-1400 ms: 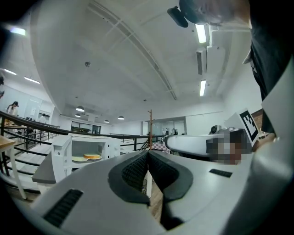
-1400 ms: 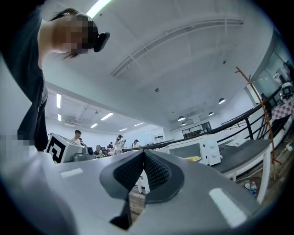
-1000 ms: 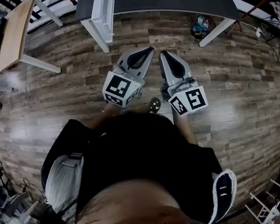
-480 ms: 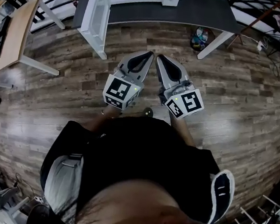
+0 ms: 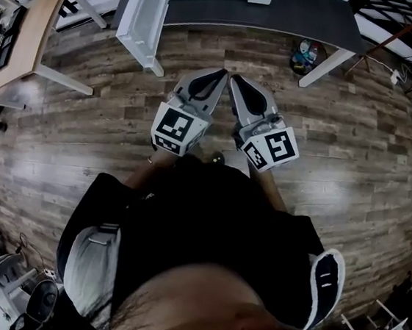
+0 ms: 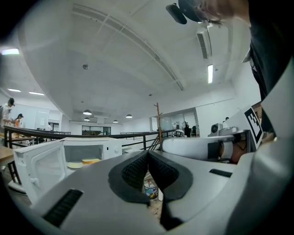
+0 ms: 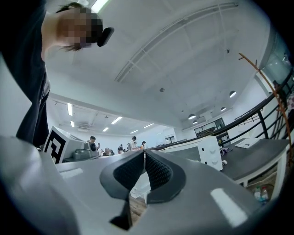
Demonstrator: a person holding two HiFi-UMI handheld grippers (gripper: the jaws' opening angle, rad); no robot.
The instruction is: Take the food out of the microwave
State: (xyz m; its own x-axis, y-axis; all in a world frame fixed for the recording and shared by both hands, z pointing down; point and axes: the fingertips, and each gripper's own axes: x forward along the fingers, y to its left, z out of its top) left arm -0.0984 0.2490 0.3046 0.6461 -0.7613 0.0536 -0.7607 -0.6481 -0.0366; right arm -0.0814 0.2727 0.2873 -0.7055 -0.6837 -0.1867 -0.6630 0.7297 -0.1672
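Slowly the left gripper (image 5: 221,73) and right gripper (image 5: 235,78), side by side with fingers pressed shut on nothing, have edged closer to the worktop (image 5: 297,12). At eleven o'clock beyond them the microwave (image 6: 98,148) stands with its door (image 5: 144,9) open. The food (image 6: 90,161) lies inside, likely out of reach yet.

Floor (image 5: 354,163): wood-grain planks, slight sheen. Tabletop (image 5: 304,16): dark, matt. Left claw (image 5: 222,74), right claw (image 5: 234,79): smooth grey plastic (pads (image 6: 133,173) black, ribbed).
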